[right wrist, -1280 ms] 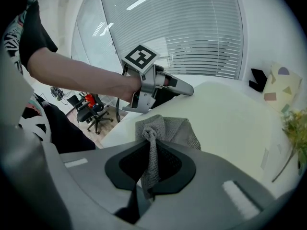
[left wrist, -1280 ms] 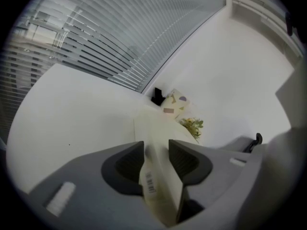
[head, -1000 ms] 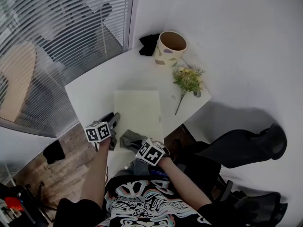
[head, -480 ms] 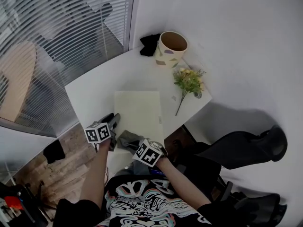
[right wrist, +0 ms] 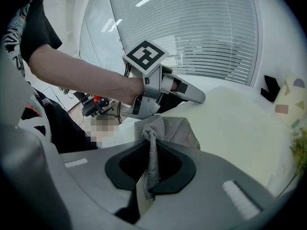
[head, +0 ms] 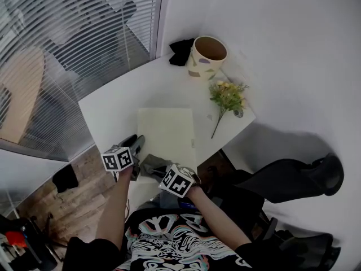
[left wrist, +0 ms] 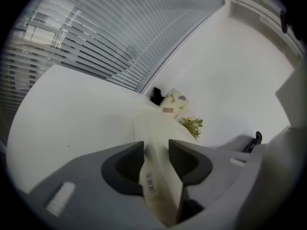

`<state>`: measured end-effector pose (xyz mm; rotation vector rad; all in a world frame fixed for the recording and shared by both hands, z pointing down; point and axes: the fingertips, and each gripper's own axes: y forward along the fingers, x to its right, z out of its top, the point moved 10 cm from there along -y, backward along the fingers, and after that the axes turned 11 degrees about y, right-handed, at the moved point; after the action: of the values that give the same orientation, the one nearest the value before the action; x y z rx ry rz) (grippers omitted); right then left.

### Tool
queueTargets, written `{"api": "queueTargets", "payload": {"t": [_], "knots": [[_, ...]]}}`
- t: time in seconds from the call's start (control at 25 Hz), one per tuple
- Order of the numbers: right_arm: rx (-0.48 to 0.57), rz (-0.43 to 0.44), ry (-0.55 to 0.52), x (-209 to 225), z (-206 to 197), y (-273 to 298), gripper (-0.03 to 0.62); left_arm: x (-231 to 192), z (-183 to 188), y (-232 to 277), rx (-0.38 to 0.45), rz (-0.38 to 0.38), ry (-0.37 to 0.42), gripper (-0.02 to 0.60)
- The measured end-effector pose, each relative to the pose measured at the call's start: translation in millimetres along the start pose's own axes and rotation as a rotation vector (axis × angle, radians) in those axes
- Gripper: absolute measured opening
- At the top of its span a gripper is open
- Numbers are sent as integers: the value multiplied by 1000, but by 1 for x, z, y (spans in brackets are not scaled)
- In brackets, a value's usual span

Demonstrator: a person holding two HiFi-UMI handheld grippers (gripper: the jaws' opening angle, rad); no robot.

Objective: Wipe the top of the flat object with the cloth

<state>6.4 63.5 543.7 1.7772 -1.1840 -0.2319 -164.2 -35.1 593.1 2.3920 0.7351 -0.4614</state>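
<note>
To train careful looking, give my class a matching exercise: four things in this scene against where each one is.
Things: 1 cloth; 2 flat object; 3 patterned pot; 4 flower sprig.
Places: A far corner, beside black item; B held in right gripper; C lying near table's right edge; D near edge held in left gripper.
Pairs: 1-B; 2-D; 3-A; 4-C.

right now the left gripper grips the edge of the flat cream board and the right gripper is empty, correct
One thing is wrong: the right gripper is not empty. The right gripper view shows its jaws shut on the grey cloth. The left gripper does grip the edge of the flat cream board.
</note>
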Motion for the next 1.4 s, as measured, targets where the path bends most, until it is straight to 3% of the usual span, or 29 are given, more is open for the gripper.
{"api": "queueTargets", "payload": {"t": [1.4], "knots": [[22,-43,93,55,36,6,15,-2,-2,0,-5,-17,-15,206]]}}
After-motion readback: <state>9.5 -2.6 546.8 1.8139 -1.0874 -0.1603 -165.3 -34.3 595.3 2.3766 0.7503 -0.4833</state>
